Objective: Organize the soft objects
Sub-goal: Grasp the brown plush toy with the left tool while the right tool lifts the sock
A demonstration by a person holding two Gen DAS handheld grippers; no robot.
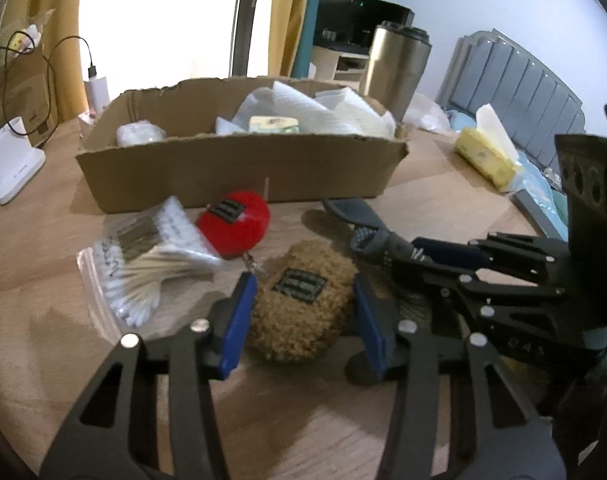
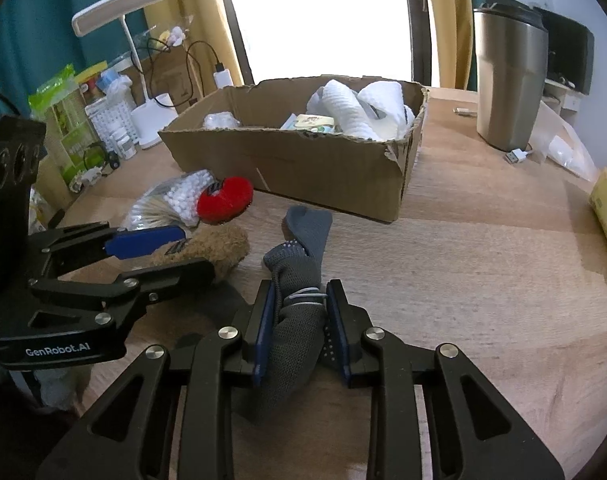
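A pale wooden table (image 2: 483, 264) stands before a bright window hung with yellow curtains, and a torn cardboard box (image 2: 303, 164) sits toward twelve o'clock on it, holding white paper towels (image 2: 367, 108) and a small packet. At about nine o'clock a white desk lamp (image 2: 143, 76) rises beside a clutter of bottles. Nearer, at ten o'clock, a clear bag of cotton swabs (image 1: 143, 268) lies against a red plush charm (image 1: 239, 220). Just in front of that, the left gripper (image 1: 303, 300) has its blue pads on either side of a brown fuzzy plush (image 1: 303, 304), pressing its flanks, the plush resting on the tabletop. Beside it to the right, the right gripper (image 2: 299, 312) is clamped on a grey dotted sock (image 2: 295, 308), whose toe end trails forward on the wood toward the box. At two o'clock a steel tumbler (image 2: 507, 80) stands upright, with a yellow tissue pack (image 1: 487, 156) well off to the right.
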